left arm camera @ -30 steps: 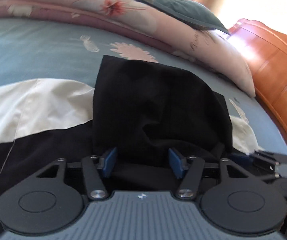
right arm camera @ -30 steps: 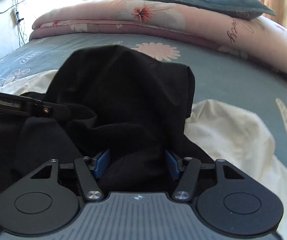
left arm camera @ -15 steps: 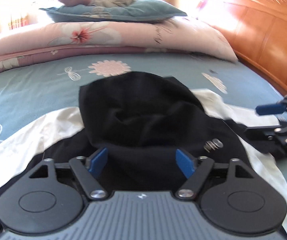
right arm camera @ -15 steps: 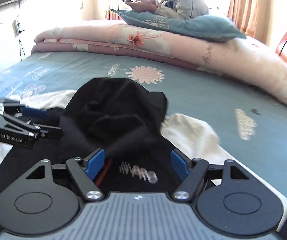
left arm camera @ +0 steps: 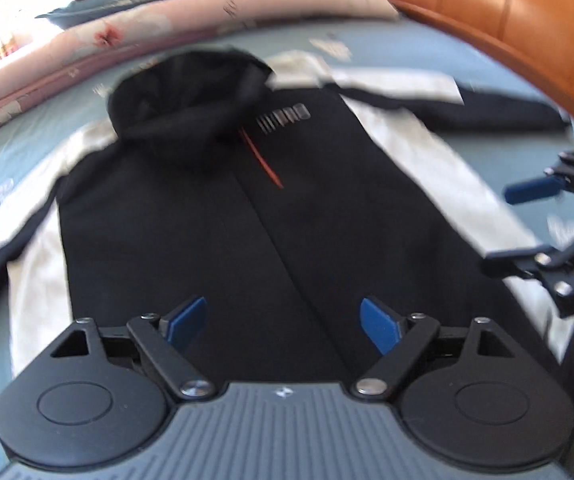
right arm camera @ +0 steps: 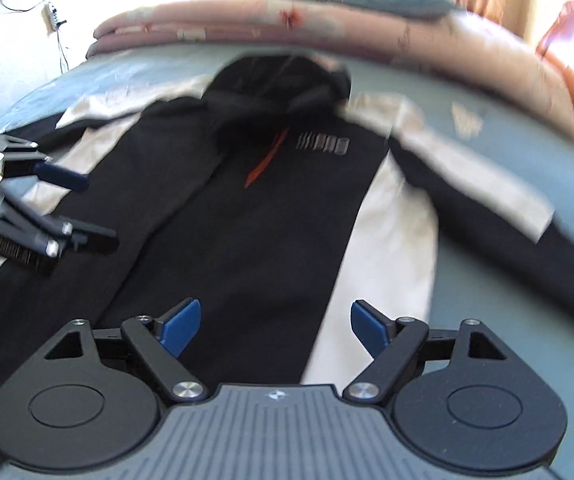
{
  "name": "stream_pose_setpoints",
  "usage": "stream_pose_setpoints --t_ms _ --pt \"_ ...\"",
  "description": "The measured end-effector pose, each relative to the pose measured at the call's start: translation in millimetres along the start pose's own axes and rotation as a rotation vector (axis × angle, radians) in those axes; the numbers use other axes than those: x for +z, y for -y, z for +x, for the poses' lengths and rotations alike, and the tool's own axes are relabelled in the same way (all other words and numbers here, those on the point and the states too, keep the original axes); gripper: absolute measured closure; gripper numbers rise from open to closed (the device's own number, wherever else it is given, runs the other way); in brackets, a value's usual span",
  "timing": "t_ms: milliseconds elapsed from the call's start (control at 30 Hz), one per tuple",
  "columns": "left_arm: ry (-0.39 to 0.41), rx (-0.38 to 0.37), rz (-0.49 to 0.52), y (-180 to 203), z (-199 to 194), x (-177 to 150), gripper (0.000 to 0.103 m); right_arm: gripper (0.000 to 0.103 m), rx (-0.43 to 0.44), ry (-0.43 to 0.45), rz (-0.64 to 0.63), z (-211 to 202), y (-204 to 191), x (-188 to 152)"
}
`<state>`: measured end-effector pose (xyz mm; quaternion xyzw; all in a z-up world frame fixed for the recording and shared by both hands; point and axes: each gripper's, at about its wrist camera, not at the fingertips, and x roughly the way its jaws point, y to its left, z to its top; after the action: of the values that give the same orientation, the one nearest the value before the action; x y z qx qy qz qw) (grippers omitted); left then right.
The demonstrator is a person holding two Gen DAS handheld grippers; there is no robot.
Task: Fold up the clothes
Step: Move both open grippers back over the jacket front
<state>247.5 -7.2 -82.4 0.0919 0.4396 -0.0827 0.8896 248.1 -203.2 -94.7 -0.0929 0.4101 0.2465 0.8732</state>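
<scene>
Black jacket [left arm camera: 215,232] beyond spread jaws

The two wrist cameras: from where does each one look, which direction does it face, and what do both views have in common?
Left wrist view: sits behind the left gripper, jaws apart and empty, above the jacket hem, facing its hood and the folded quilt; the right gripper shows at right.
Right wrist view: sits behind the right gripper, also open, above the hem further right, facing the same way; the left gripper shows at left.
Shared: the jacket spread flat on the bed sheet, hood, quilt, orange stripe.
</scene>
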Motion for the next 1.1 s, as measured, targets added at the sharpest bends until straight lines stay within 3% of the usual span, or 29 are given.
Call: stream_pose_setpoints --t_ms 133,200,333,433,633,967,1100 --pt "0.036 0.057 0.039 36.4 1.0 -50.1 0.018 0.016 -0.068 0.004 -0.021 11.5 -24.2 -44.7" --pt "0.065 0.053 -0.001 41.6 1.9 -67.5 0.018 0.003 -0.093 -0.002 -0.037 19.7 -30.8 -61.5" --pt "0.061 0.034 -0.124 26.6 0.8 -76.9 0.004 0.000 -0.036 0.058 0.034 18.7 -15.6 -83.8" --pt "0.050 0.017 -0.215 14.5 -0.1 -82.6 0.004 0.000 -0.035 0.056 0.030 7.8 -10.8 -93.5" --pt "0.091 0.031 -0.298 7.3 -10.3 -89.9 0.004 0.000 -0.034 0.094 0.035 -10.0 -0.6 -117.0" --pt "0.071 0.024 -0.334 -6.7 -2.0 -91.8 0.001 0.000 -0.103 0.060 0.088 -10.3 -9.6 -105.4" --pt "0.084 0.012 -0.356 -21.6 -4.3 -92.4 0.001 0.000 -0.016 0.130 0.104 -14.4 -15.1 -78.9"
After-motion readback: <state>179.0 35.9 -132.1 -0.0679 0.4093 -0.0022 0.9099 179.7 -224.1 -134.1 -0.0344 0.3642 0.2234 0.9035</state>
